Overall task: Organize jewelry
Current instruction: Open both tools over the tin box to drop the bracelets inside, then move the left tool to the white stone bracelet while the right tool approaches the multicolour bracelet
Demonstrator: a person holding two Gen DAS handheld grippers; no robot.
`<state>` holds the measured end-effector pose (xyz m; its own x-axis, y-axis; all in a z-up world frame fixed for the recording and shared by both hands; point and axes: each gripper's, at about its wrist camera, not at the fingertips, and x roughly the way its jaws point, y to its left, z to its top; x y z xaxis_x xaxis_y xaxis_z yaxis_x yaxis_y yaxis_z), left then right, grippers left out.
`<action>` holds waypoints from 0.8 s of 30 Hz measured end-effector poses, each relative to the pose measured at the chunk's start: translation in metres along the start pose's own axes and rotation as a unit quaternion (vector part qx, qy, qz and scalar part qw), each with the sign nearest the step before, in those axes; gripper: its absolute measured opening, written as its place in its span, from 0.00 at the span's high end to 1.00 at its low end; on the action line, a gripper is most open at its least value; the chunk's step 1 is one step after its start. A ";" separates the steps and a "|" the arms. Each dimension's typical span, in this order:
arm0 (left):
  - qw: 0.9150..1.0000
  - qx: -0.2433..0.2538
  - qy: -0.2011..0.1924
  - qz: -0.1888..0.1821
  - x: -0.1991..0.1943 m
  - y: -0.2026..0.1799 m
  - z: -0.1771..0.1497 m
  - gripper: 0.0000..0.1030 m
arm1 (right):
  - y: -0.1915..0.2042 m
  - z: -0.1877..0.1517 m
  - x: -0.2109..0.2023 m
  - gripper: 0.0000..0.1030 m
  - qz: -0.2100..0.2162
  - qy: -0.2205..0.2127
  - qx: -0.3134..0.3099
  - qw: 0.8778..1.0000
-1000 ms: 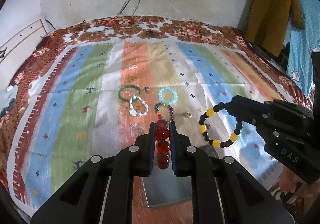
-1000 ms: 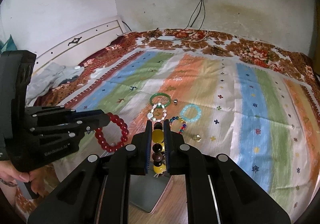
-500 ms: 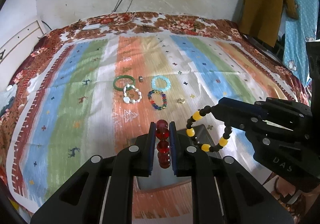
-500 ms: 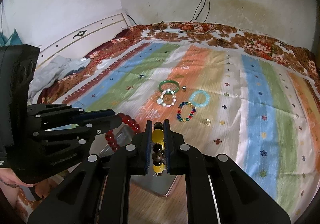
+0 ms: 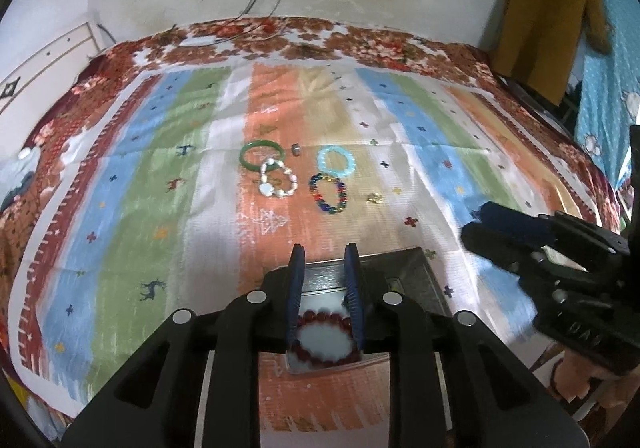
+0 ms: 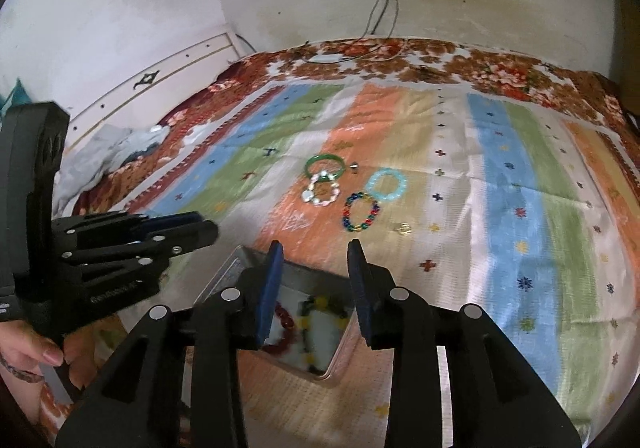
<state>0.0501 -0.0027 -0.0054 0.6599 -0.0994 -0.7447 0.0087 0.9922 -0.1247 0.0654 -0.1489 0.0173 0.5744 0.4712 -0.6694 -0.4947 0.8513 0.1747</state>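
Both tools gape wide! Left tool (image 5: pixel 323 260) and right tool (image 6: pixel 316 254) hover over the tray (image 6: pixel 236 262), empty-fingered. Red bracelet (image 5: pixel 324 318) and black-yellow bracelet (image 6: pixel 316 304) lie inside; four more bracelets sit on the bed (image 5: pixel 140 176).

A shallow grey metal tray (image 6: pixel 240 264) sits on the striped woven blanket (image 6: pixel 512 208) at lower centre of frame. In it lie a red bead bracelet (image 5: pixel 324 318) at left and a black-and-yellow bead bracelet (image 6: pixel 320 304) at right. Four bracelets cluster beyond it at mid-frame: green bangle (image 5: pixel 261 155), white pearl bracelet (image 5: pixel 277 184), pale blue bead bracelet (image 5: pixel 337 161), multicoloured bead bracelet (image 5: pixel 329 193).
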 end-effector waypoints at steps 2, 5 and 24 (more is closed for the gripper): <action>1.000 -0.004 0.001 0.004 0.001 0.003 0.001 0.70 | -0.006 0.000 0.002 0.61 -0.006 0.001 0.008 1.000; 1.000 -0.008 0.001 0.006 0.002 0.006 0.002 0.63 | -0.011 0.000 0.007 0.59 -0.011 0.010 0.011 1.000; 0.999 -0.028 0.027 0.033 0.031 0.034 0.025 0.43 | -0.032 0.013 0.039 0.46 -0.015 0.035 0.028 0.999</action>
<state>0.0898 0.0302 -0.0159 0.6169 -0.0389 -0.7861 -0.0767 0.9911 -0.1092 0.1125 -0.1551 -0.0048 0.5400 0.4304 -0.7233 -0.4402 0.8769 0.1932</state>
